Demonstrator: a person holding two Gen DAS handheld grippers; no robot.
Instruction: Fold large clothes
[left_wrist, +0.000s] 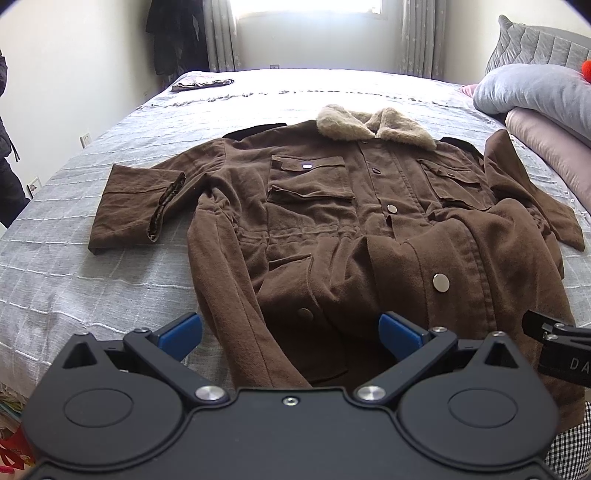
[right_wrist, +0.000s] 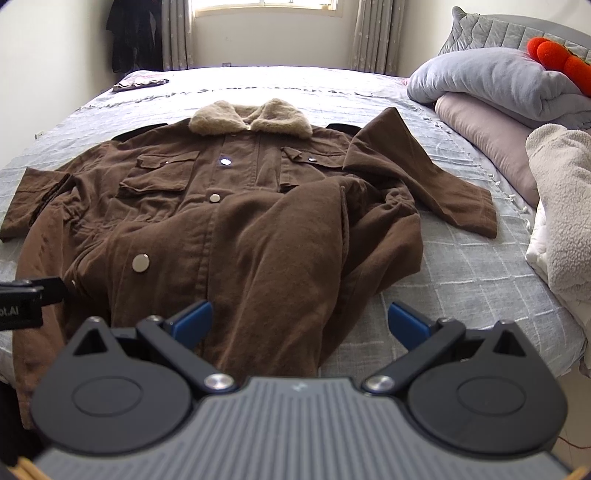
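A large brown coat (left_wrist: 332, 221) with a tan fur collar (left_wrist: 373, 125) lies face up on the bed, collar far, hem near me; it also shows in the right wrist view (right_wrist: 229, 221). Its left sleeve (left_wrist: 136, 203) lies spread out flat. Its right sleeve (right_wrist: 424, 177) is bent and the right front is rumpled. My left gripper (left_wrist: 290, 332) is open and empty above the hem's left part. My right gripper (right_wrist: 301, 325) is open and empty above the hem's right part. Each gripper shows at the edge of the other's view.
The bed has a grey checked cover (left_wrist: 74, 277). Grey and pink pillows (right_wrist: 498, 92), an orange plush toy (right_wrist: 557, 59) and a cream fleece blanket (right_wrist: 565, 206) lie at the right. A small folded cloth (left_wrist: 203, 83) lies at the far left corner. Dark clothes (left_wrist: 177, 33) hang by the window.
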